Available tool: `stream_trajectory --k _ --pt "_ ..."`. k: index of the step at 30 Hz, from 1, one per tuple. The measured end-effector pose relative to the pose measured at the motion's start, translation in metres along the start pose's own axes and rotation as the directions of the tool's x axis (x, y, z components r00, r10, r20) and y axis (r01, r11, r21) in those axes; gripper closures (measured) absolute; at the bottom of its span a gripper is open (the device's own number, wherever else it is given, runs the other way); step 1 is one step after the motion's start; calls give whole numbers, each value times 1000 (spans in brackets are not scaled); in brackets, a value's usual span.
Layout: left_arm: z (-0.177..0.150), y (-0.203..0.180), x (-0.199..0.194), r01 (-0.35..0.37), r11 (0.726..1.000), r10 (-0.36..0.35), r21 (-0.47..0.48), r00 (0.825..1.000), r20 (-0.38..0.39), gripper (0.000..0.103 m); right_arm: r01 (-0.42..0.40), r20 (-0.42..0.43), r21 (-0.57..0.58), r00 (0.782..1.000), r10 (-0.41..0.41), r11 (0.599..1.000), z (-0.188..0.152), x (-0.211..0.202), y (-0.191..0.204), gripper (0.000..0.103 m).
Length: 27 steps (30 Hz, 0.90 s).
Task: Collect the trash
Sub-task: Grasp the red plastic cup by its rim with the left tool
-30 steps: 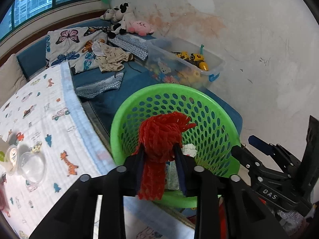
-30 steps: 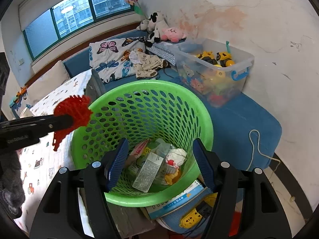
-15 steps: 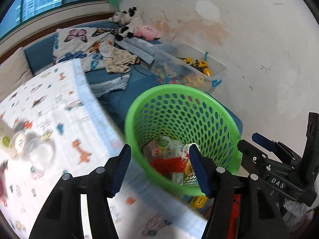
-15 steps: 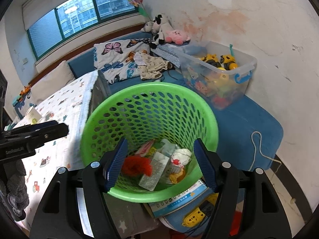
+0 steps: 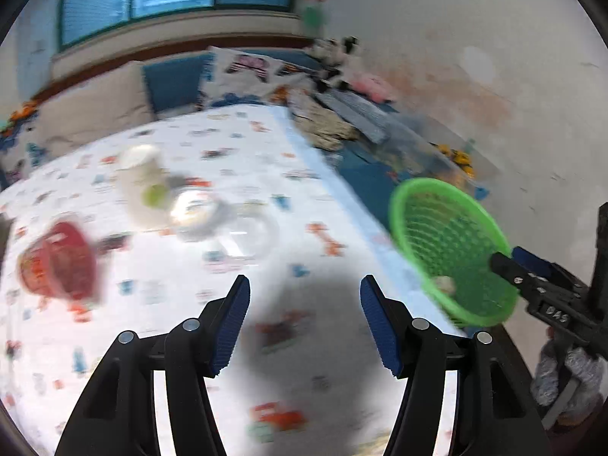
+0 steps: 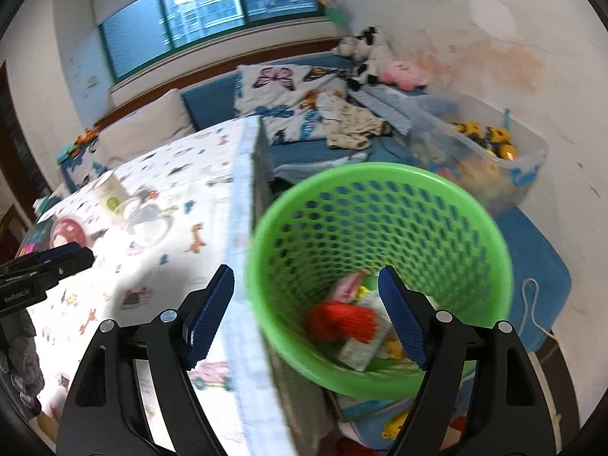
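Observation:
A green perforated basket (image 6: 380, 190) stands beside the table's right edge; it also shows in the left wrist view (image 5: 448, 235). In it lie a red mesh net (image 6: 340, 321) and several wrappers. My left gripper (image 5: 304, 321) is open and empty above the patterned tablecloth (image 5: 190, 304). On the cloth, blurred, lie a red bowl-like container (image 5: 57, 262), a white cup (image 5: 142, 186) and a clear plastic lid (image 5: 247, 235). My right gripper (image 6: 306, 313) is open and empty, over the basket's near rim.
A clear bin of toys (image 6: 482, 163) sits on the blue bench behind the basket. Cushions, clothes and plush toys (image 6: 364, 49) lie further back under the window. A book and toys lie on the floor under the basket. The wall is close on the right.
My left gripper opened and dropped the red net into the basket. It then swung left, back over the table. The right gripper shifted slightly left.

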State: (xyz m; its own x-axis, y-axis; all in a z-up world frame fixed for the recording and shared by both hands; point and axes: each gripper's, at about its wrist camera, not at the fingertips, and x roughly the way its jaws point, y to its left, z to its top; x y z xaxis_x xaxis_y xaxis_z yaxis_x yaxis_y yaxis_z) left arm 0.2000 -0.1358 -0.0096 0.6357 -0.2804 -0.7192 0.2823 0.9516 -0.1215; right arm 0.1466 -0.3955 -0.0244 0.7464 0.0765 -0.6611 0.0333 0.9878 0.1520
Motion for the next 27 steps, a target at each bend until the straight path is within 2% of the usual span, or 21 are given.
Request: stream_trajectory --k 4,6,10,12,14,15,18,22,27 --pt "-4 37 -13 -104 993 106 -60 994 31 45 -36 -13 -48 999 36 998 6 10 26 25" --pt "-6 56 -21 -176 980 182 -95 982 58 45 -53 -16 -68 999 52 996 9 15 38 25" --pt "-8 96 -32 -295 939 312 -176 946 82 45 -90 -30 -101 996 88 991 12 24 62 25" --pt "-7 113 -31 -367 908 389 -203 918 79 45 -108 -40 -119 994 104 987 13 29 73 25" --pt "-7 125 -29 -400 890 424 -217 903 73 45 -124 -48 -135 992 118 983 13 32 83 25" --pt "-6 131 -27 -427 875 451 -227 890 66 45 -131 -51 -147 991 125 980 13 35 90 25" --pt "-5 146 -20 -471 843 500 -259 865 53 45 -149 -63 -174 988 140 973 15 42 105 25" --pt "-3 154 -11 -507 817 536 -277 844 36 47 -170 -87 -200 984 155 965 16 53 123 25" --pt "-2 164 6 -523 802 544 -289 839 -9 57 -198 -121 -225 977 175 954 17 71 137 25"
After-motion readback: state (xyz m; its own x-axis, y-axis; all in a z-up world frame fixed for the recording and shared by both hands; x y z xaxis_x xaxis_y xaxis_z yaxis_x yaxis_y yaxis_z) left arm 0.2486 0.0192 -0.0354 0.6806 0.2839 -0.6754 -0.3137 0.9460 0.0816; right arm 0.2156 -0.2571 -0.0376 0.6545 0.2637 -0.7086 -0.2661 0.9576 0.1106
